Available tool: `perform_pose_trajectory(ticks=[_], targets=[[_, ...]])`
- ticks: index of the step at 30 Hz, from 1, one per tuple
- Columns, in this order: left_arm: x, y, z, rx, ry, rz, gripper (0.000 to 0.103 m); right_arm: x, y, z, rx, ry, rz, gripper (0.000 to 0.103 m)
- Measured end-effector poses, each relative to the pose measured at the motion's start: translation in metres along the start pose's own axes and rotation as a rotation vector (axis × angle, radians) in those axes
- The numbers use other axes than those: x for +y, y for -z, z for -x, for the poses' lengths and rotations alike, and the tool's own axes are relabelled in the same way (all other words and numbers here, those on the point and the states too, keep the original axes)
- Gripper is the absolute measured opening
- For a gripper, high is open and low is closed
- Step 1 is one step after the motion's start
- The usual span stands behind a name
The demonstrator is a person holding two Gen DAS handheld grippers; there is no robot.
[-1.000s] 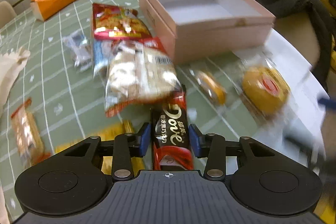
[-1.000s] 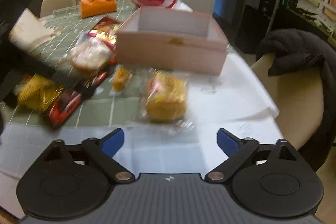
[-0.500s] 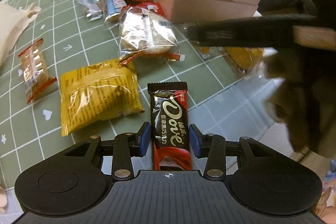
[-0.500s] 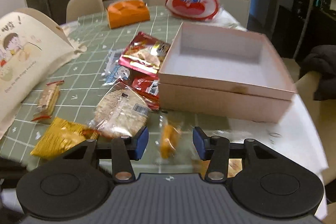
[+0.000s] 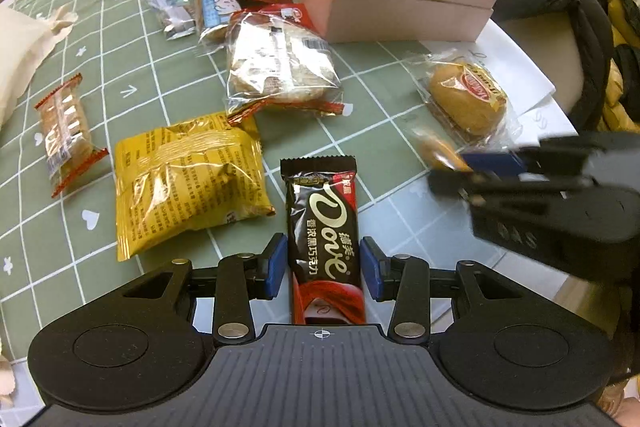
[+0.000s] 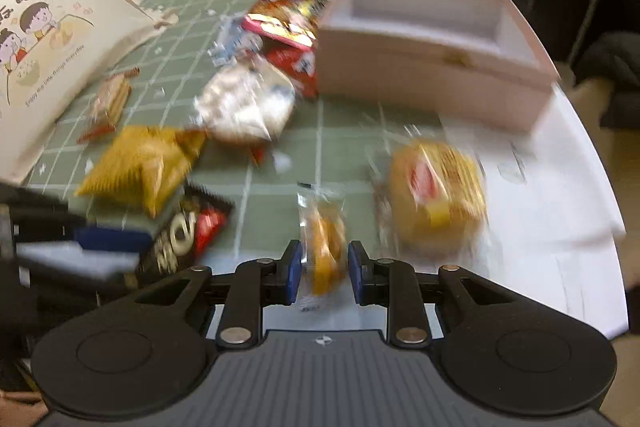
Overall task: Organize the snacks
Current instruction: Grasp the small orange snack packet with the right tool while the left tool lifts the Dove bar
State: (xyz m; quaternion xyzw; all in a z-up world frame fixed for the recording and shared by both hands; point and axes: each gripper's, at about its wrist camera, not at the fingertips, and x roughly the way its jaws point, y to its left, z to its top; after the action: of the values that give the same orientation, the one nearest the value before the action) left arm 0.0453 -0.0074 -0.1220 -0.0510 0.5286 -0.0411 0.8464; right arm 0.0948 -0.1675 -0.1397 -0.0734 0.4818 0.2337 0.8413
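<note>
1. Grip status, left hand-held gripper [image 5: 322, 267]: jaws part-way closed, blue pads set against both long edges of the Dove bar [image 5: 322, 223]. Bar points to 12 o'clock and lies at the near edge of the desk [image 5: 168, 99].
2. Right hand-held gripper [image 6: 320, 269]: jaws have just been closing, with a small orange snack [image 6: 323, 251] in clear wrap between them. Pads sit at its sides and look to be on the wrapper; view is blurred, so how firm the hold is cannot be told.
3. Target, by my judgement: the open pink box [image 5: 400, 11], at 1 o'clock from the left gripper, nothing visible inside it. Round cake [image 5: 466, 97] lies between the right gripper and the box.
4. Step in hand: secure both packets, then carry them to the box.
5. To do it well: squeeze wrappers only as hard as needed; the bar may snap and the soft snack may crush.
6. Lift straight up before travelling, so the cake and the yellow bag [image 5: 188, 179] at 10 o'clock are not dragged.
7. Move the two hands in turn: they are near each other, so collision is likely otherwise.
8. Clear the box rim before releasing; lay the bar flat along a wall to save room.
</note>
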Motion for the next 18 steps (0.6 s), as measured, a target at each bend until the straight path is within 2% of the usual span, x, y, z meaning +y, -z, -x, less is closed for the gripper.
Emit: perform_pose_trajectory(ticks=[3,11,18], targets=[[-0.001,0.000,0.000,0.000,-0.004,-0.005,0.045,-0.003,0.008,0.004,-0.009,0.005,-0.005,0.025],[-0.007,0.004,0.001,-0.011,-0.026,-0.043,0.044,-0.003,0.001,0.000,-0.016,0.006,-0.011,0.025],[-0.006,0.003,0.003,-0.027,-0.029,-0.002,0.043,-0.012,0.001,0.033,-0.064,-0.030,-0.046,0.024]])
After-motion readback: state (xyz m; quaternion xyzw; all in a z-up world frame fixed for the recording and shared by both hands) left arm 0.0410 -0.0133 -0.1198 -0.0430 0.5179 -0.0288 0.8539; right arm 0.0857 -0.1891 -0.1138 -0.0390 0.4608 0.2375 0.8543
